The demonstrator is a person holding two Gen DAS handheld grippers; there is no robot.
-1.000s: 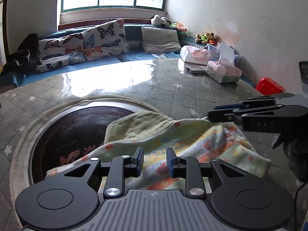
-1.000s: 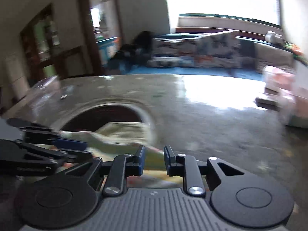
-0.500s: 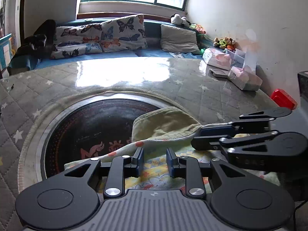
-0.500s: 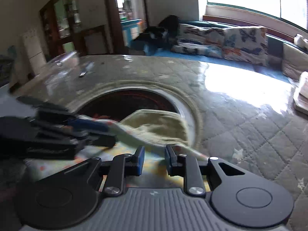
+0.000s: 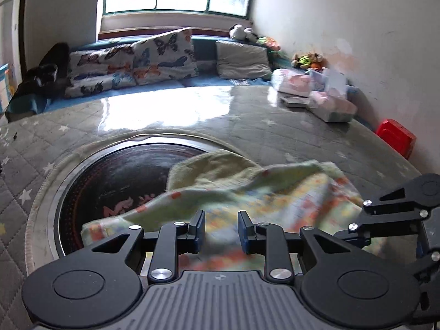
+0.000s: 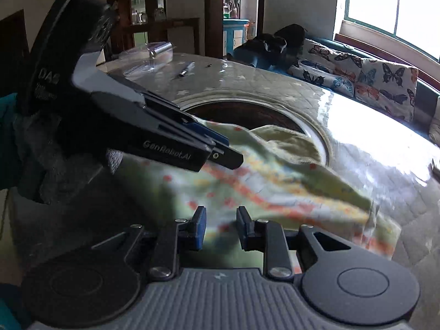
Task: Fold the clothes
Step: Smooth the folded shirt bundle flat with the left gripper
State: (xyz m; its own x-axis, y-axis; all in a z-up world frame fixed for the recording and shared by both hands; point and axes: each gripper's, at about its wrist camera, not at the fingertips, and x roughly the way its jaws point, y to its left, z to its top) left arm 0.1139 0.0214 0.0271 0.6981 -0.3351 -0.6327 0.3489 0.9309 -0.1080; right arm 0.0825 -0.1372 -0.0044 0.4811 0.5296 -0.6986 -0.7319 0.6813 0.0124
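Both the left claw (image 5: 221, 229) and right claw (image 6: 220, 227) gape slightly above the patterned cloth (image 5: 275, 192), gripping nothing.

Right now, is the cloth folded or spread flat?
Partly folded: the cloth has a plain green flap turned over its printed side, bunched and uneven.

The patterned cloth (image 5: 277, 195) smears with blur near both cameras, its near edge hidden behind the left gripper (image 5: 221, 229) and right gripper (image 6: 220, 227), so any pinch stays unclear.
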